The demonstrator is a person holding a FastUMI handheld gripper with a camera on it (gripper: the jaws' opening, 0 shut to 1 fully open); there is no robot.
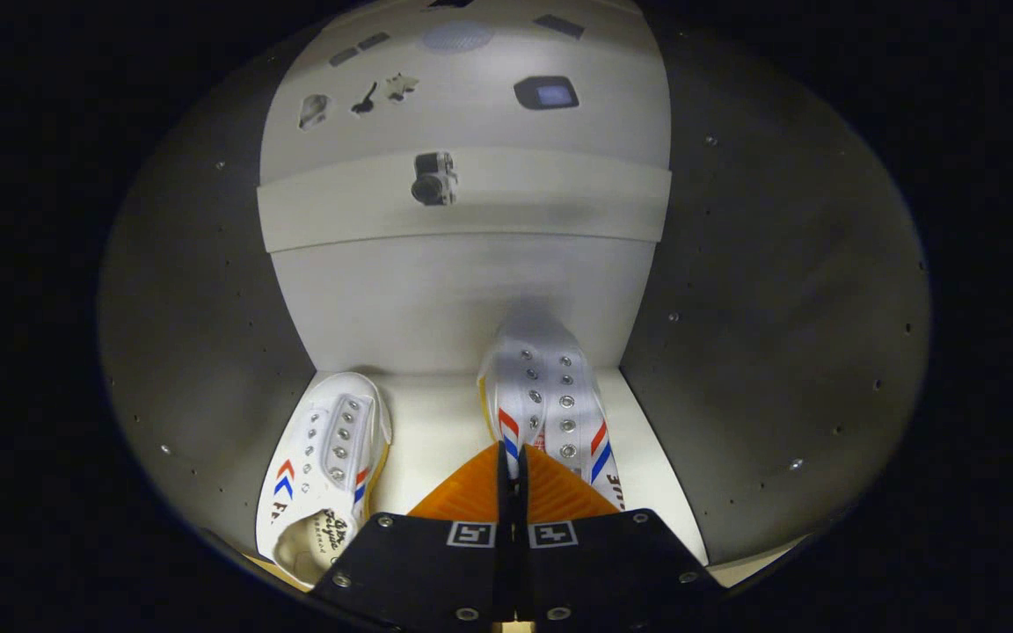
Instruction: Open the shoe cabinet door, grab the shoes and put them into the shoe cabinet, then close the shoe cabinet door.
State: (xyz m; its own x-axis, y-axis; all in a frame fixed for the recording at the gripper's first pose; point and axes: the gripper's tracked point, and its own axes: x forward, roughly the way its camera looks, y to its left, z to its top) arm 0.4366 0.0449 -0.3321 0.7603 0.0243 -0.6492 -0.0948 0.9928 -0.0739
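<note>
The gripper (pixel 513 457) reaches into the shoe cabinet (pixel 735 334), a white-floored compartment with dim grey side walls dotted with small shelf-pin holes. Its jaws are pressed nearly together, with only a thin dark slit between them, and they pinch the near part of the right shoe (pixel 550 396), a white canvas sneaker with metal eyelets and red and blue stripes on its sides. That shoe points away toward the pale back wall (pixel 462 299), its toe close to the wall's base.

The left shoe (pixel 331 457), a matching white canvas sneaker with red and blue chevrons, lies on the cabinet floor (pixel 436 431) to the left of the jaws, its opening nearest and its toe pointing far. It sits close to the left side wall. A strip of bare white floor separates the two shoes, and a narrower strip lies between the right shoe and the right side wall.

Higher on the back wall a pale horizontal band (pixel 559 198) crosses from side to side, with small dark printed pictures on and above it.
</note>
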